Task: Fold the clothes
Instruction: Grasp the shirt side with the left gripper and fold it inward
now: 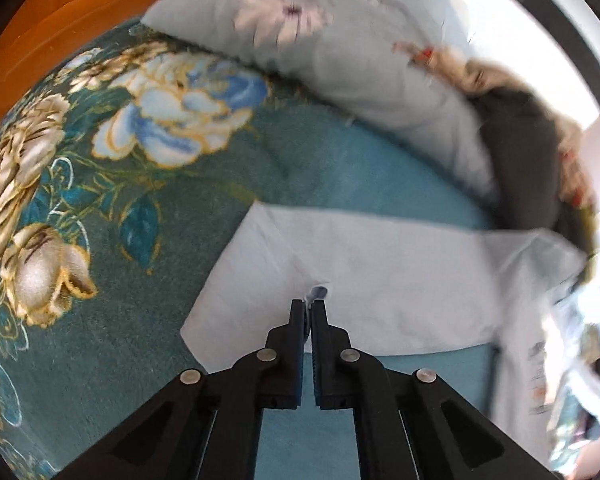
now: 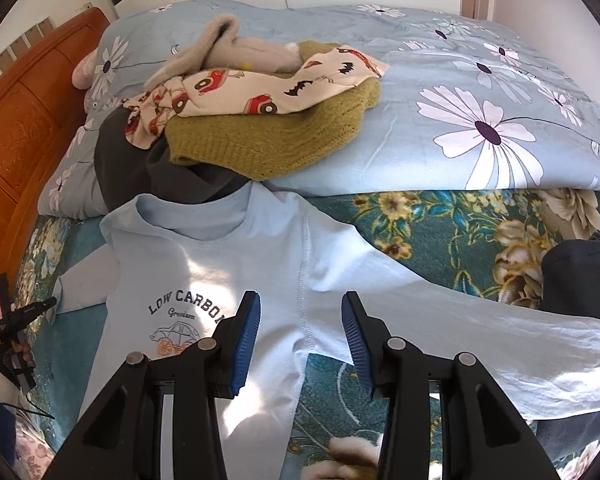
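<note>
A pale blue long-sleeved shirt (image 2: 228, 248) with a "LOW CARBON" car print lies face up on the teal floral blanket (image 2: 440, 240). My right gripper (image 2: 300, 320) hovers open over the seam at its right armpit, with nothing between the blue pads. The right sleeve (image 2: 500, 340) stretches out to the right. In the left wrist view the other sleeve (image 1: 380, 272) lies flat on the blanket (image 1: 100, 160). My left gripper (image 1: 311, 304) is shut on a small pinch of that sleeve's cloth.
A pile of clothes (image 2: 260, 120) sits behind the shirt: an olive knit, a car-print piece, a grey one and a dark one. A flowered blue quilt (image 2: 460, 80) covers the bed's far side. An orange wooden headboard (image 2: 20, 120) stands left. A dark garment (image 2: 580, 272) lies far right.
</note>
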Demonstrator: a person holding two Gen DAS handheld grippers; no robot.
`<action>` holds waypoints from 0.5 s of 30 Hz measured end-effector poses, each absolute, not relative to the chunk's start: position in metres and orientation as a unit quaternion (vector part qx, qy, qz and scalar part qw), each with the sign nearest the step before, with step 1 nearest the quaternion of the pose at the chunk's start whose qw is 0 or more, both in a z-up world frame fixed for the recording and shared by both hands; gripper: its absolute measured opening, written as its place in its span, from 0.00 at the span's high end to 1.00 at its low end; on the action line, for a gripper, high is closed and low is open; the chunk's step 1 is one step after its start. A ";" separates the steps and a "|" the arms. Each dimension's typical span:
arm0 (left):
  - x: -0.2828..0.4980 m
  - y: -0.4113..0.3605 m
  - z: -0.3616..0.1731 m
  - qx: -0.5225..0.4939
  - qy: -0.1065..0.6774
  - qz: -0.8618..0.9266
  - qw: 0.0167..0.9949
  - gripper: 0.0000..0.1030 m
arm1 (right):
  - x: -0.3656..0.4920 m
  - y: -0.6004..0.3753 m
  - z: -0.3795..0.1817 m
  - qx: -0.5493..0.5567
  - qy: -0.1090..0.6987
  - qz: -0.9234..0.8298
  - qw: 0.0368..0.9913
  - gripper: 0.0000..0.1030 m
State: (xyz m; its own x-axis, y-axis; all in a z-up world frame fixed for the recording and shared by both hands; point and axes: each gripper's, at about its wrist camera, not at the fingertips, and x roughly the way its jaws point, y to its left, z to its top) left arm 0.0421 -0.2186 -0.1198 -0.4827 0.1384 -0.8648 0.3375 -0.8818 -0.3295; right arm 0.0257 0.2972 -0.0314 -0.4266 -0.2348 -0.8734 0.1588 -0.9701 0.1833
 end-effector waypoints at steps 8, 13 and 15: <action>0.054 -0.201 -0.006 0.408 0.291 -0.864 -0.037 0.97 | 0.035 0.317 -0.032 0.514 -0.071 -0.846 0.120 0.58; 0.039 -0.134 0.040 0.395 0.293 -0.859 -0.140 0.97 | 0.040 0.332 -0.040 0.515 -0.100 -0.843 0.122 0.58; 0.029 -0.096 0.048 0.401 0.284 -0.852 -0.181 0.97 | 0.043 0.338 -0.044 0.515 -0.110 -0.841 0.124 0.58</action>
